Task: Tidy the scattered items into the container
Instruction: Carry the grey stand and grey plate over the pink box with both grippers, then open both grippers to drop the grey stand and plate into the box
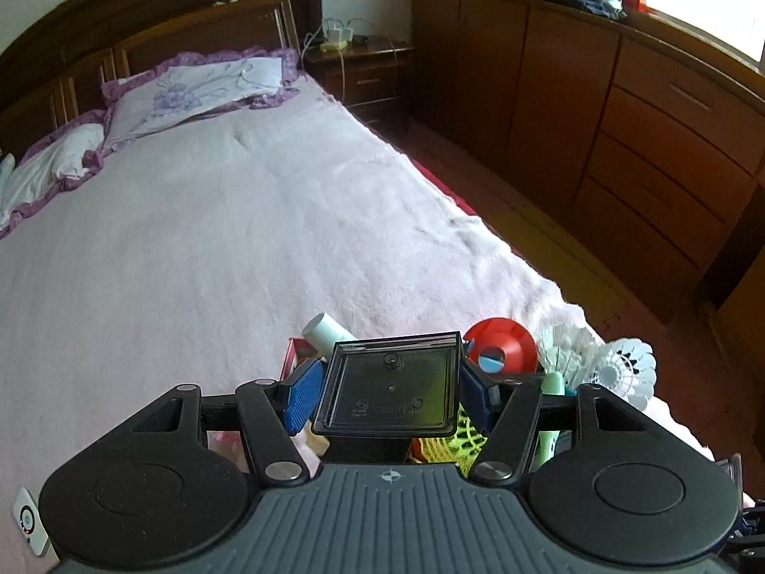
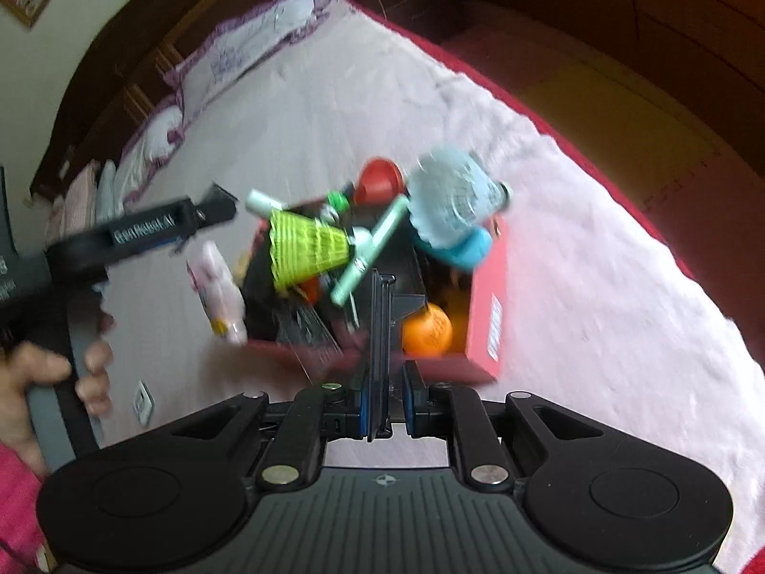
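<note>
A red cardboard box (image 2: 487, 315) lies on the bed, full of items: a yellow-green shuttlecock (image 2: 306, 248), a white shuttlecock (image 2: 449, 196), a red cone (image 2: 380, 182), an orange ball (image 2: 426, 331) and a mint stick (image 2: 370, 251). My left gripper (image 1: 388, 390) is shut on a dark transparent square tray (image 1: 389, 390), held above the box. The red cone (image 1: 502, 342) and white shuttlecocks (image 1: 617, 368) show behind it. My right gripper (image 2: 385, 418) is shut on a thin dark flat piece (image 2: 380, 349) held edge-on over the box. The right view is blurred.
The pink bedspread (image 1: 239, 239) spreads out with pillows (image 1: 191, 91) at the headboard. A wooden cabinet (image 1: 621, 119) runs along the right, with a nightstand (image 1: 363, 67) beside the bed. A pink-white bottle (image 2: 217, 292) lies left of the box. A small white device (image 1: 28, 524) lies on the bed.
</note>
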`<state>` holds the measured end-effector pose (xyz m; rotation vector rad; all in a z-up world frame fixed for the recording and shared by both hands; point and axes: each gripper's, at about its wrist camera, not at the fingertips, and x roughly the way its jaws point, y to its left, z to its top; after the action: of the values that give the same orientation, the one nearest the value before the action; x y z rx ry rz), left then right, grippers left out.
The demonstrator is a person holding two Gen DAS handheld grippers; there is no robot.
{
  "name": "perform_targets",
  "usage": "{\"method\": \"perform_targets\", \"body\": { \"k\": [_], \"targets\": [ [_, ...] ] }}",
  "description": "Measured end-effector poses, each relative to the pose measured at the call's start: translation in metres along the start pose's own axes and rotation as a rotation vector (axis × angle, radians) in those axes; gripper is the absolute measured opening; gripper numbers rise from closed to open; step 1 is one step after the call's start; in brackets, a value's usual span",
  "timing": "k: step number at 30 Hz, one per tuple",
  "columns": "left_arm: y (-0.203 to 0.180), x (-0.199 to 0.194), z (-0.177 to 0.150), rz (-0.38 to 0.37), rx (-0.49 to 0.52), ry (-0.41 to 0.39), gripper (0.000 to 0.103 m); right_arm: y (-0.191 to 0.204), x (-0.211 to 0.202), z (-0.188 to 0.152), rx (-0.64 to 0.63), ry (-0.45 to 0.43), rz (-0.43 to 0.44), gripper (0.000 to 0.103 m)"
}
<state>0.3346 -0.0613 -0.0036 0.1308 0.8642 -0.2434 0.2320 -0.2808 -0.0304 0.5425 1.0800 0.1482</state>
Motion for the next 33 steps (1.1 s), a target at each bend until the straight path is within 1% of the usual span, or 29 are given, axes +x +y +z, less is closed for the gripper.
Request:
{"method": "perform_targets", "body": {
  "k": [3,11,15,20,22,23,24,25,29,33],
  "targets": [
    [0.000,0.007,0.004,0.007,0.010,-0.001,0.061,0.004,0.004,0.001,-0.002,0.004,0.013,0.015],
    [0.005,0.011,0.011,0.005,0.000,-0.012,0.061,0.001,0.014,-0.017,0.006,0.069,0.004,0.015],
    [0.011,0.020,0.008,0.002,-0.043,0.027,0.061,0.000,0.014,-0.022,0.010,0.080,-0.002,0.015],
    [0.011,0.027,0.005,0.024,-0.055,0.067,0.062,0.001,0.012,-0.024,0.005,0.083,-0.002,0.015],
    [0.011,0.025,0.004,0.029,-0.055,0.066,0.072,0.001,0.011,-0.025,0.001,0.082,-0.002,0.015],
    [0.010,0.023,0.003,0.033,-0.053,0.062,0.074,0.001,0.010,-0.025,0.000,0.081,-0.003,0.015],
    [0.010,0.020,0.002,0.039,-0.048,0.059,0.080,0.001,0.010,-0.025,0.000,0.080,-0.004,0.015],
    [0.009,0.018,0.001,0.048,-0.040,0.058,0.083,0.001,0.010,-0.024,0.000,0.078,-0.004,0.015],
    [0.009,0.004,-0.009,0.083,-0.020,0.054,0.089,0.002,0.011,-0.017,-0.007,0.065,-0.003,0.015],
    [0.016,-0.018,-0.032,0.096,-0.063,0.054,0.091,0.006,0.015,0.003,-0.024,0.035,0.003,0.015]
  ]
}}
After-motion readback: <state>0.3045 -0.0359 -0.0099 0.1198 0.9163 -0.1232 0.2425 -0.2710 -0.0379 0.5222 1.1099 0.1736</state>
